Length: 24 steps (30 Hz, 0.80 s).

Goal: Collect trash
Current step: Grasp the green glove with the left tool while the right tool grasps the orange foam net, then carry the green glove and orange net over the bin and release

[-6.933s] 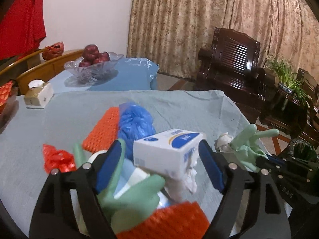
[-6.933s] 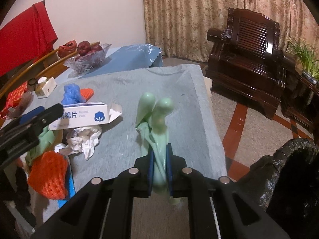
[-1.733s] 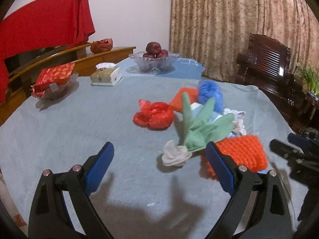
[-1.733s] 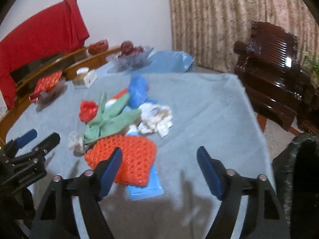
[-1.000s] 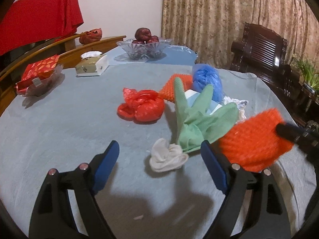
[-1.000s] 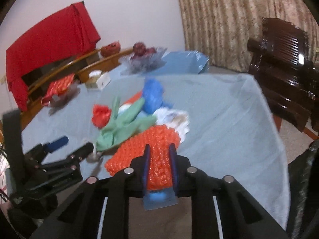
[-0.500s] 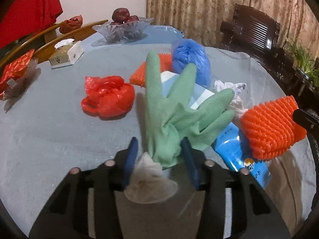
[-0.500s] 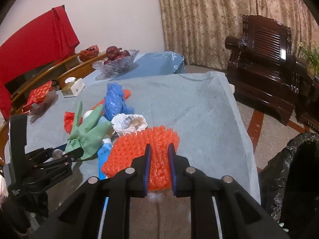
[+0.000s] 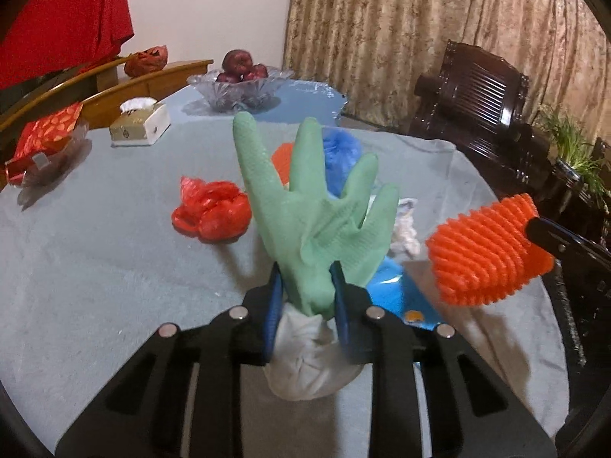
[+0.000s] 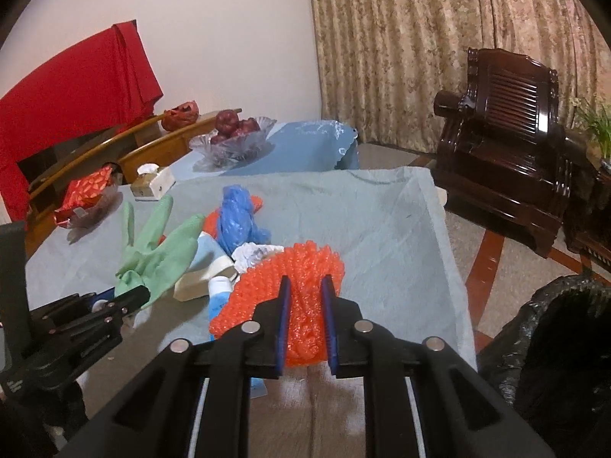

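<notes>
My left gripper (image 9: 305, 290) is shut on a green rubber glove (image 9: 317, 210) with a white cuff, held upright above the grey table cloth (image 9: 95, 267). It shows in the right wrist view (image 10: 160, 248) at the left. My right gripper (image 10: 305, 305) is shut on an orange foam net (image 10: 298, 286), lifted off the table; it shows in the left wrist view (image 9: 485, 255) at the right. On the table lie a red plastic bag (image 9: 210, 213), a blue plastic bag (image 10: 240, 221), crumpled white paper (image 10: 252, 253) and a blue packet (image 9: 393, 294).
A black-lined trash bin (image 10: 553, 343) stands at the table's right. A fruit bowl (image 9: 240, 87), a tissue box (image 9: 139, 126) and a red wrapped dish (image 9: 42, 145) stand at the far side. A dark wooden armchair (image 10: 508, 122) is beyond the table.
My left gripper has shut on the green glove and lifted it off the table. My right gripper has kept hold of the orange foam net and raised it slightly.
</notes>
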Available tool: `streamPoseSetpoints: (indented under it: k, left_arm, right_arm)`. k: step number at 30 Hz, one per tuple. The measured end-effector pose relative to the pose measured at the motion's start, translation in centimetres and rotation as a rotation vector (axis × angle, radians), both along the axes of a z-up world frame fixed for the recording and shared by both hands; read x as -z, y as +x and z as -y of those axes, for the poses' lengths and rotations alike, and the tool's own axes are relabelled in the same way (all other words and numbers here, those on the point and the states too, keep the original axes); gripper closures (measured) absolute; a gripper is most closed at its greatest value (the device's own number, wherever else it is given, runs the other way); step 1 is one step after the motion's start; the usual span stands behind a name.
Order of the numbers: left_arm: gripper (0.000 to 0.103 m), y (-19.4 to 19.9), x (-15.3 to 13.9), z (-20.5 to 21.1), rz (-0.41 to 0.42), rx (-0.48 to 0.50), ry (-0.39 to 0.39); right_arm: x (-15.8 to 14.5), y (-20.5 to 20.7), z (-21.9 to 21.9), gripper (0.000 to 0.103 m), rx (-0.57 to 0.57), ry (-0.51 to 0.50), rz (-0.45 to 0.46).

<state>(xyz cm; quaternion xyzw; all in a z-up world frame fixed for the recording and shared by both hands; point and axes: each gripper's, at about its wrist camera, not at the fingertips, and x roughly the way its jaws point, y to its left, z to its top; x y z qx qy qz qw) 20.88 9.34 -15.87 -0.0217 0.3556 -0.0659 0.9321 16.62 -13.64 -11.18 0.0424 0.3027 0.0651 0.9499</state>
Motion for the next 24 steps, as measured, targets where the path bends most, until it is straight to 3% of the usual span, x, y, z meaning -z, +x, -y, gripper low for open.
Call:
streamPoseSetpoints:
  k: [11,24]
  left_arm:
    - [0.08,-2.0,-2.8,2.7,0.062,0.026,-0.012]
    - [0.08,-4.2,-5.2,9.2,0.093,0.14,-0.034]
  right_arm:
    - [-2.4,-2.1,1.5,0.088,0.037,-0.006,0.038]
    - [-5.5,-6.8,7.9,0.088,0.171,-0.04,0.083]
